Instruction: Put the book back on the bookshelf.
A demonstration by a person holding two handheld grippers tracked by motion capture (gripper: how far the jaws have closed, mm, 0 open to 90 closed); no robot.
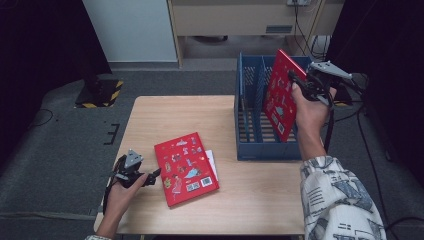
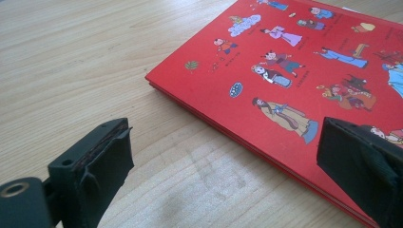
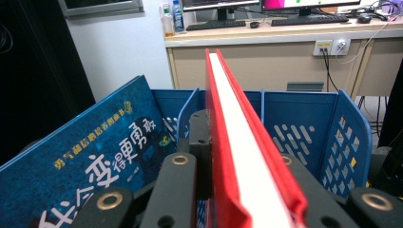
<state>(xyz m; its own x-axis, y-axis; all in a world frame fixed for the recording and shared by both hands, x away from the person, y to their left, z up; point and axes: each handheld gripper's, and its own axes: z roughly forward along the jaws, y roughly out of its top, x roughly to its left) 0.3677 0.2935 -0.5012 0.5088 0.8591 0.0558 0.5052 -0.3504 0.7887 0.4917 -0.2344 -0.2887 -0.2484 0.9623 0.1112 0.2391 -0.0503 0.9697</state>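
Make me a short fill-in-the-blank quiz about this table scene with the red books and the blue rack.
1. The right hand-held gripper is shut on a ____ book.
2. That book is held above the ____ rack.
3. The other red book lies flat on the wooden ____.
4. The left hand-held gripper has its jaws ____, with nothing held.

Missing words: red; blue; table; open

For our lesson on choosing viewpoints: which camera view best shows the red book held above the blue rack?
The high view: the held red book shows its whole illustrated cover, tilted over the blue rack, clamped by the right gripper. The right gripper view gives its page edge; the left gripper view shows another red book.
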